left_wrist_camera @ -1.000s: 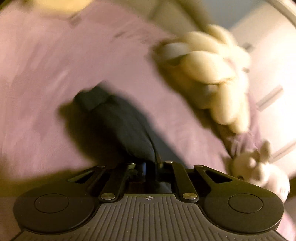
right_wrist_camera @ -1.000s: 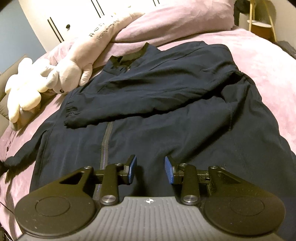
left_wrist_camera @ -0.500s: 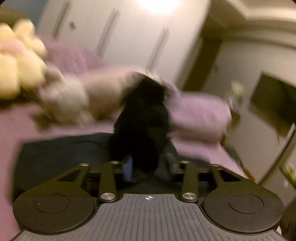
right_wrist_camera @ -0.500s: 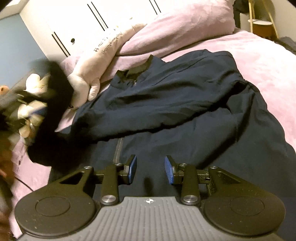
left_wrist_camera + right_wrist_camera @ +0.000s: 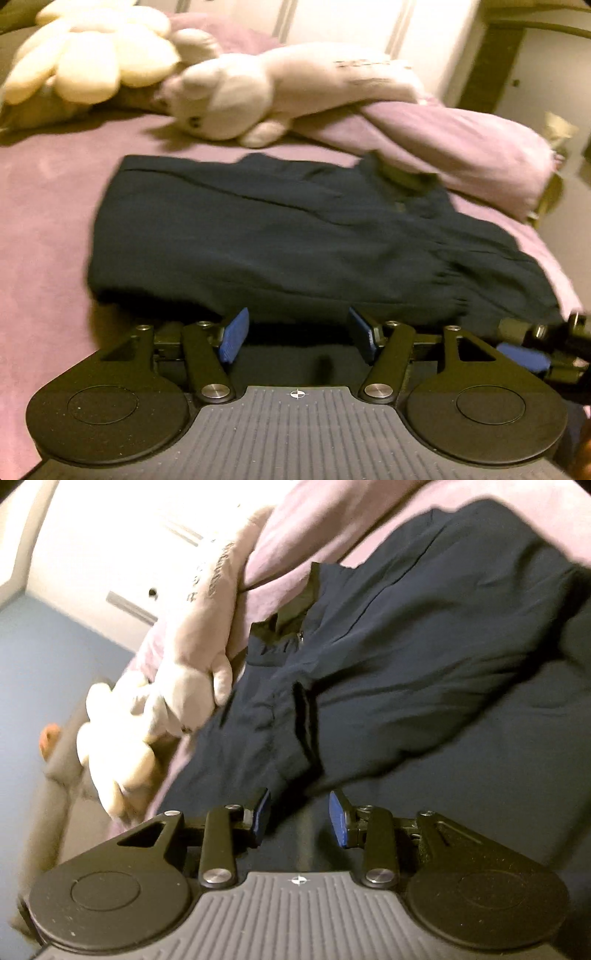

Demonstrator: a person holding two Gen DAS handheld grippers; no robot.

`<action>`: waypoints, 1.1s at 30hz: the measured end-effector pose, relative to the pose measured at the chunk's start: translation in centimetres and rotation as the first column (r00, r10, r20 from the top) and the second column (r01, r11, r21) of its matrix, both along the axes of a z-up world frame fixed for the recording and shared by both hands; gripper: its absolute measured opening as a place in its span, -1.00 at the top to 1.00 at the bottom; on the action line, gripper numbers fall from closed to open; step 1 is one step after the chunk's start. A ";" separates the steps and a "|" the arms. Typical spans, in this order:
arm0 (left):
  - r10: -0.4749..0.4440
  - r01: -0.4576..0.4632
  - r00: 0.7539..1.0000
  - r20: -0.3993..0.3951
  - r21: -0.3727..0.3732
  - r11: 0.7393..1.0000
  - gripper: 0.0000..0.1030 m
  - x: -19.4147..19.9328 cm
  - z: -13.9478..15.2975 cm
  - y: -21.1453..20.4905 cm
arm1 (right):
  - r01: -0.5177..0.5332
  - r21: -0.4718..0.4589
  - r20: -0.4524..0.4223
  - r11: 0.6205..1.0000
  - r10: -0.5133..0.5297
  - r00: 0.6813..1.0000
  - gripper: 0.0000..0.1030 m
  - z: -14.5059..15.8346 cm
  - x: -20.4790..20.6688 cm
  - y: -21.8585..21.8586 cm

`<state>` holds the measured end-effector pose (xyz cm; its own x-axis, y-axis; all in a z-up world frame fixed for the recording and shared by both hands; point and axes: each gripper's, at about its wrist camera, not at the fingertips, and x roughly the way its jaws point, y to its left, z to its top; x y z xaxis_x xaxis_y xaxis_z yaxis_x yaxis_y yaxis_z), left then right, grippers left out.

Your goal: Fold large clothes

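A dark navy jacket (image 5: 280, 236) lies on the pink bed, both sleeves folded across its front, collar toward the pillow. It fills the right wrist view (image 5: 424, 672). My left gripper (image 5: 297, 334) is open and empty, just above the jacket's near edge. My right gripper (image 5: 299, 818) is open and empty, tilted, low over the jacket near the folded sleeve cuff (image 5: 295, 775). One blue pad of the right gripper shows at the right edge of the left wrist view (image 5: 524, 356).
A white plush toy (image 5: 280, 92) and a cream plush (image 5: 85, 59) lie at the head of the pink bed (image 5: 44, 206). A pink pillow (image 5: 461, 147) lies by the collar. White wardrobe doors (image 5: 332, 26) stand behind.
My left gripper carried the left sleeve across the jacket, let it go and now stands open. My right gripper has tilted and moved closer to the jacket.
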<state>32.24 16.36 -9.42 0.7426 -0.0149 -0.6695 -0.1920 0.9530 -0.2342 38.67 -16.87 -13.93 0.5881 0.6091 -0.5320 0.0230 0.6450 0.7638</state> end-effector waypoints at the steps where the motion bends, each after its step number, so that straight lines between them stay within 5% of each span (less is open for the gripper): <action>1: 0.013 -0.013 1.000 -0.005 -0.001 1.000 -0.26 0.0 -0.2 0.5 | 0.008 0.024 -0.018 1.000 -0.008 1.000 0.23 -0.3 0.9 0.4; 5: 0.046 -0.046 0.999 -0.028 0.003 0.999 -0.17 0.5 -1.2 1.5 | 0.024 0.066 -0.107 0.998 -0.017 0.994 0.22 -2.0 3.4 1.9; 10: 0.033 -0.033 0.999 -0.030 -0.004 0.999 -0.18 -0.1 -2.0 1.8 | 0.025 0.105 -0.116 0.994 -0.012 0.993 0.20 -2.5 4.5 3.1; 12: 0.029 -0.028 0.999 -0.030 0.002 1.000 -0.18 -0.3 -2.1 1.8 | 0.011 0.084 -0.102 0.996 -0.002 0.995 0.66 -2.2 4.8 3.5; 13: 0.029 -0.029 0.999 -0.030 -0.001 1.000 -0.18 -0.4 -2.1 1.9 | -0.009 0.065 -0.089 0.998 0.015 0.996 0.73 -1.7 4.9 3.8; 16: 0.036 -0.036 0.999 -0.034 -0.003 0.999 -0.18 -0.3 -1.9 1.9 | -0.025 -0.080 0.073 0.996 0.030 0.997 0.77 2.4 4.0 4.4; 19: 0.054 -0.054 0.998 -0.028 0.009 0.999 -0.18 -0.2 -1.7 2.0 | 0.069 -0.231 0.296 0.970 0.003 0.955 0.78 7.0 2.1 2.8; 21: 0.063 -0.063 0.997 -0.032 0.001 0.998 -0.16 0.1 -1.7 2.1 | 0.132 -0.246 0.339 0.960 -0.042 0.940 0.78 7.9 1.5 0.3; 27: 0.103 -0.105 0.993 -0.054 -0.032 0.994 -0.16 1.0 -2.1 1.9 | 0.234 -0.297 0.203 0.926 -0.178 0.963 0.76 4.5 2.5 -6.7; 33: 0.117 -0.118 0.990 -0.077 -0.012 0.993 -0.17 1.5 -2.2 1.2 | 0.207 -0.209 0.104 0.956 -0.189 0.976 0.60 2.0 3.1 -8.7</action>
<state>33.72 17.53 -11.58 0.6869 0.0582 -0.7245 -0.3203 0.9190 -0.2298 41.76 -25.58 -11.96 0.7325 0.3509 -0.5834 0.1104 0.7844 0.6104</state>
